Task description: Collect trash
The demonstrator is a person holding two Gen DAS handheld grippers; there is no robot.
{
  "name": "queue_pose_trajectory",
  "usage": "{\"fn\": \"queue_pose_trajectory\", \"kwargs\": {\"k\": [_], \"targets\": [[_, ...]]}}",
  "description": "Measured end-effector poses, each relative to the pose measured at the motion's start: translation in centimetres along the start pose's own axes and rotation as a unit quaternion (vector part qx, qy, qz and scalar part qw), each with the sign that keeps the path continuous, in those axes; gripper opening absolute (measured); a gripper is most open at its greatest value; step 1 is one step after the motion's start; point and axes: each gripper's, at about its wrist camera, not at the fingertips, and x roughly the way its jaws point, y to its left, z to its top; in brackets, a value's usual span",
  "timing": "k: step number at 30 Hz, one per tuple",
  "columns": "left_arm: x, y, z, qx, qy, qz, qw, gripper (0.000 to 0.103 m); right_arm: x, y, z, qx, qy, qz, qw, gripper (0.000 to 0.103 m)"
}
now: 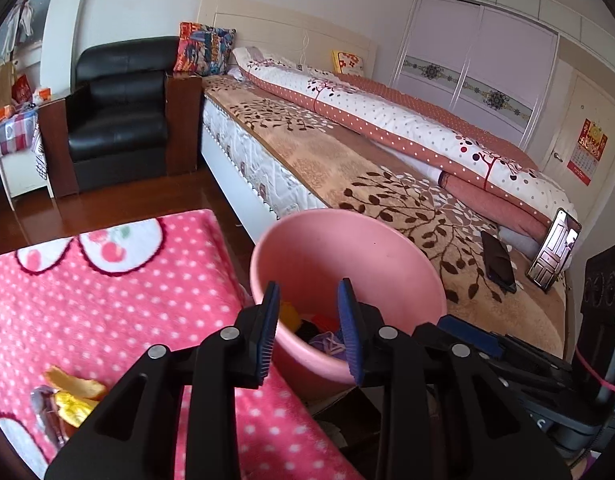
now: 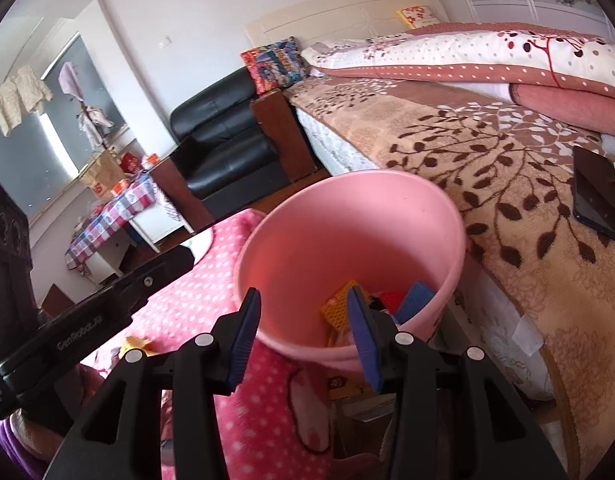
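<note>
A pink bin point(image 1: 331, 248) stands between the pink dotted blanket point(image 1: 107, 304) and the bed; it also shows in the right wrist view point(image 2: 347, 224). Inside lie several scraps, yellow, red, blue and purple point(image 2: 391, 304). My left gripper point(image 1: 309, 332) is open and empty over the bin's near rim. My right gripper point(image 2: 303, 340) is open and empty, also at the near rim. Orange peel point(image 1: 77, 386) and a yellow wrapper point(image 1: 73, 410) lie on the blanket at lower left, beside a shiny wrapper point(image 1: 47, 412). A yellow scrap point(image 2: 137, 346) shows on the blanket in the right view.
A bed with a brown leaf blanket point(image 1: 387, 184) lies right of the bin, with two phones point(image 1: 499, 262) on it. A black armchair point(image 1: 119, 112) stands at the back. A small table with a checked cloth point(image 2: 107, 216) stands far left. The left gripper's body point(image 2: 87, 320) crosses the right view.
</note>
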Motion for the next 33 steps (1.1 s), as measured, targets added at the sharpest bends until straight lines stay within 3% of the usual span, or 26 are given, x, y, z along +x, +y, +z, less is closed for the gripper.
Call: {"fn": "queue_pose_trajectory", "kwargs": {"k": [11, 17, 26, 33], "targets": [[-6.8, 3.6, -2.8, -0.002, -0.023, 0.043, 0.9988, 0.030, -1.4, 6.9, -5.0, -0.061, 0.052, 0.058, 0.995, 0.044], [-10.3, 6.9, -6.2, -0.023, -0.035, 0.081, 0.9959, 0.030, -1.0, 9.7, -8.3, -0.093, 0.088, 0.057, 0.990, 0.044], [-13.2, 13.4, -10.9, -0.081, -0.009, 0.118, 0.9896, 0.030, -0.3, 11.0, -10.4, -0.097, 0.098, 0.051, 0.989, 0.044], [-12.7, 16.8, -12.0, -0.117, 0.020, 0.109, 0.9869, 0.030, 1.1, 11.5, -10.1, -0.072, 0.098, 0.050, 0.991, 0.044]]}}
